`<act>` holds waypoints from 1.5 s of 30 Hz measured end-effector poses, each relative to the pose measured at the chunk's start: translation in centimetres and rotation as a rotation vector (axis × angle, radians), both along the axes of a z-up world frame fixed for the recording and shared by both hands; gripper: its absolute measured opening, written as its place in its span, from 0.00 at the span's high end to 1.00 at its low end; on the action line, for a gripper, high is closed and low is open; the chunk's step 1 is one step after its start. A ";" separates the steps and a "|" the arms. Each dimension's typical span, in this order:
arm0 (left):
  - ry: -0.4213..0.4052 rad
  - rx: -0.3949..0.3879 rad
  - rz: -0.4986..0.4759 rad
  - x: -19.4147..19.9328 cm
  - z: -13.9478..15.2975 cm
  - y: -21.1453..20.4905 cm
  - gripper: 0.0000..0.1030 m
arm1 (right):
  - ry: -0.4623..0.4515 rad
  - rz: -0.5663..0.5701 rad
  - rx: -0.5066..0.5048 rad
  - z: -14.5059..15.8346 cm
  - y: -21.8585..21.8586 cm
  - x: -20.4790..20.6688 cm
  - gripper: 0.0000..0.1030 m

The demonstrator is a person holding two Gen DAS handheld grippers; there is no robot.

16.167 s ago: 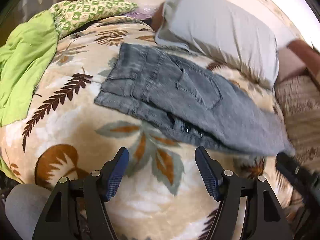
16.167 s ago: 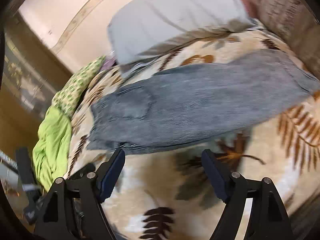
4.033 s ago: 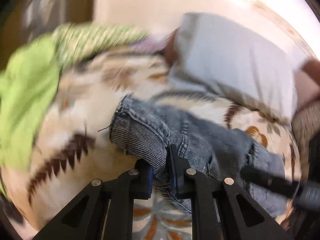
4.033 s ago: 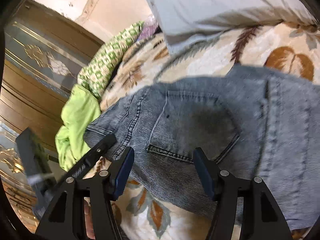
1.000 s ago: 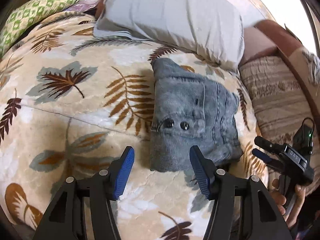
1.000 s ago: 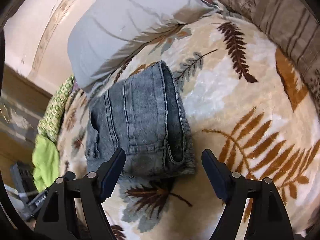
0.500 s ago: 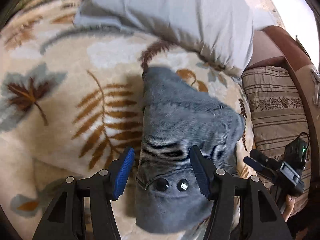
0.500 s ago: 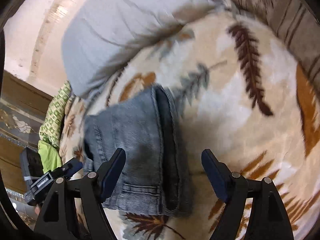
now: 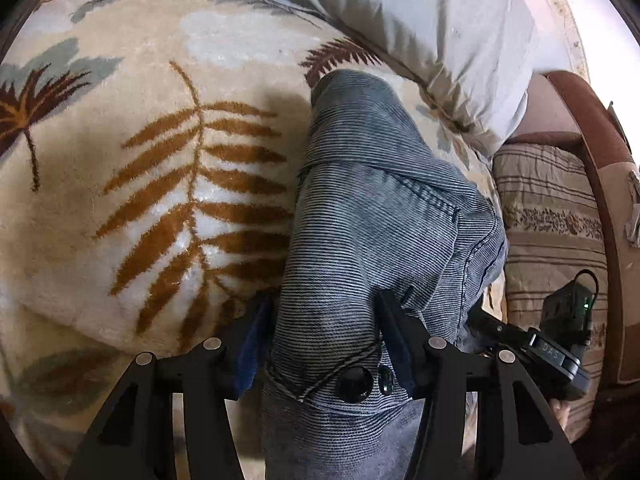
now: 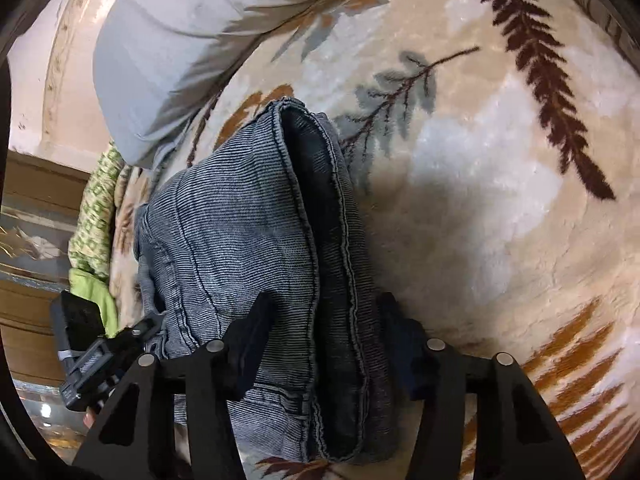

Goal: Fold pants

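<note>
The grey-blue jeans [image 9: 372, 216] lie folded into a thick bundle on the leaf-print blanket [image 9: 160, 160]. My left gripper [image 9: 326, 332] straddles the bundle's near-left end by two dark buttons [image 9: 354, 384], its fingers pressed against the denim on both sides. My right gripper [image 10: 324, 340] straddles the near-right end, where the stacked hems [image 10: 340, 240] show, fingers against the denim too. Each gripper's body shows at the edge of the other's view: the right gripper's body [image 9: 560, 360] and the left gripper's body [image 10: 92, 360].
A grey pillow [image 9: 420, 28] lies just behind the jeans. A striped brown cushion [image 9: 556, 216] and wooden bed frame [image 9: 592, 140] are to the right. Green cloths [image 10: 94, 216] and a wooden cabinet [image 10: 28, 308] sit far left.
Both grippers have moved forward and down onto the folded bundle. Their fingers have narrowed from wide open to closing on the denim at each end.
</note>
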State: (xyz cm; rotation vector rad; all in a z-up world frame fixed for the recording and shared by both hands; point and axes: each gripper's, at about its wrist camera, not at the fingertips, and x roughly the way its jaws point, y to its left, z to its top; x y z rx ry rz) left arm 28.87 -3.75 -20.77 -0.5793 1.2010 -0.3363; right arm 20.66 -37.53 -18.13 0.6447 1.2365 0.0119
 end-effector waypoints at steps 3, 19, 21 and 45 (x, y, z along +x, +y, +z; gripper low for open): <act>-0.038 0.037 -0.013 -0.3 0.4 -0.7 0.55 | -0.008 0.023 -0.035 0.1 0.5 -0.1 0.55; -0.074 0.087 0.025 -14.4 4.6 2.0 0.78 | -0.159 0.097 -0.100 4.6 8.3 -11.6 0.84; -0.114 0.125 0.028 -16.6 5.4 2.2 0.78 | -0.180 0.119 -0.129 5.3 9.7 -13.4 0.84; -0.369 0.278 0.072 -25.2 13.0 3.6 0.79 | -0.332 0.141 -0.231 9.8 14.8 -13.9 0.85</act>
